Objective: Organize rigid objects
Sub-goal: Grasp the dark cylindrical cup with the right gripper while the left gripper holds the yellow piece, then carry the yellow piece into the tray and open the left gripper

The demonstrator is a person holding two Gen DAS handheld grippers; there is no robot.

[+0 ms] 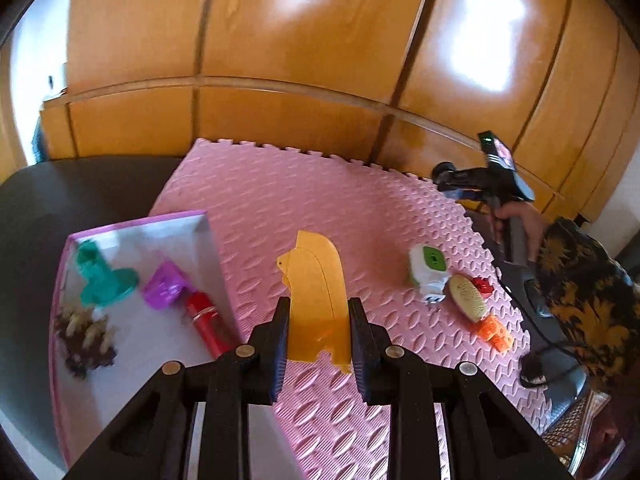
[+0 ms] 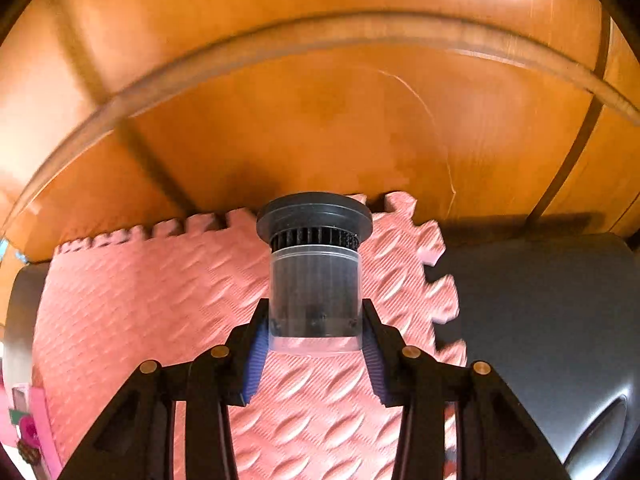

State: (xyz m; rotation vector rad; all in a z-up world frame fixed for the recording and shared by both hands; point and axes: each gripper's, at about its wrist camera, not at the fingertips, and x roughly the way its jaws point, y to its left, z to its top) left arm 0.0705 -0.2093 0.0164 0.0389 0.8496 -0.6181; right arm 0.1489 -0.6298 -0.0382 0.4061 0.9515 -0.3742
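My left gripper (image 1: 319, 326) is shut on a flat yellow plastic piece (image 1: 316, 280), held upright above the pink foam mat (image 1: 280, 200). To its left lies a pink-rimmed white tray (image 1: 160, 340) with a teal toy (image 1: 100, 276), a purple piece (image 1: 164, 284), a red bottle (image 1: 206, 320) and a brown spiky thing (image 1: 86, 340). My right gripper (image 2: 315, 320) is shut on a clear jar with a dark grey cap (image 2: 315, 280), lifted over the mat's far edge (image 2: 400, 208). In the left wrist view that gripper (image 1: 446, 178) shows at the far right, in a hand.
On the mat's right side lie a white-and-green device (image 1: 428, 272), a beige oval brush (image 1: 468, 298), a small red brick (image 1: 483, 285) and an orange block (image 1: 496, 332). A wooden cabinet (image 1: 280, 40) stands behind. Dark grey surface (image 2: 540, 300) surrounds the mat. A patterned sleeve (image 1: 580, 300) and a black cable (image 1: 536, 372) are at the right.
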